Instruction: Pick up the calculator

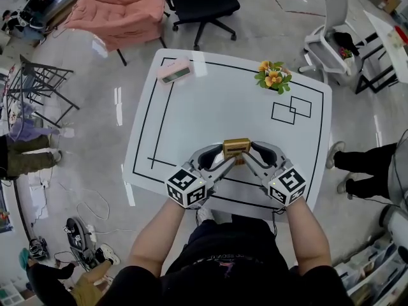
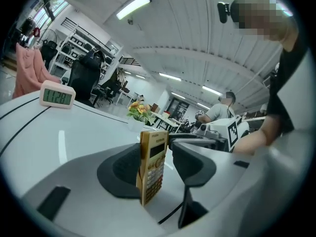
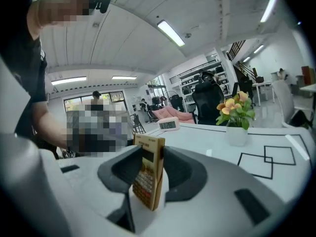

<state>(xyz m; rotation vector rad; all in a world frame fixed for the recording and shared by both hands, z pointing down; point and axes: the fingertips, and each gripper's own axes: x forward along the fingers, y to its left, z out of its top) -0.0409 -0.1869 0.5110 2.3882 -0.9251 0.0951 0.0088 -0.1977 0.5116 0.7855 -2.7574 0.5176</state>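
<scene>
Gold calculator (image 1: 236, 148) is up on edge, upright, over the near part of the white counter (image 1: 217, 107), caught between the 2 tools. I cannot tell whether it is clear of the counter.

Left hand-held gripper (image 1: 224, 159) comes in from the left. In the left gripper view the calculator (image 2: 152, 164) stands between its 2 jaws with its back against the pad at frame left. A thin gap shows between the keypad face and the other pad, so the jaws are narrow but not clamped.

Right hand-held gripper (image 1: 250, 157) comes in from the right. In the right gripper view its 2 pads sit on both faces of the calculator (image 3: 149, 177), so it is holding it.

The tips of the 2 tools are close together, 1 at each end of the calculator, keypad and display visible in both gripper views.

Rest of the counter:
- pink digital clock (image 1: 175, 71) at the far left corner
- small pot of orange flowers (image 1: 273, 76) at the far right
- 2 overlapping black-outlined squares (image 1: 291, 110) just in front of the pot
- all well apart from the calculator

On the floor beyond the far edge are a black office chair (image 1: 201, 2) and a pink cloth (image 1: 118, 14) draped over a seat.
</scene>
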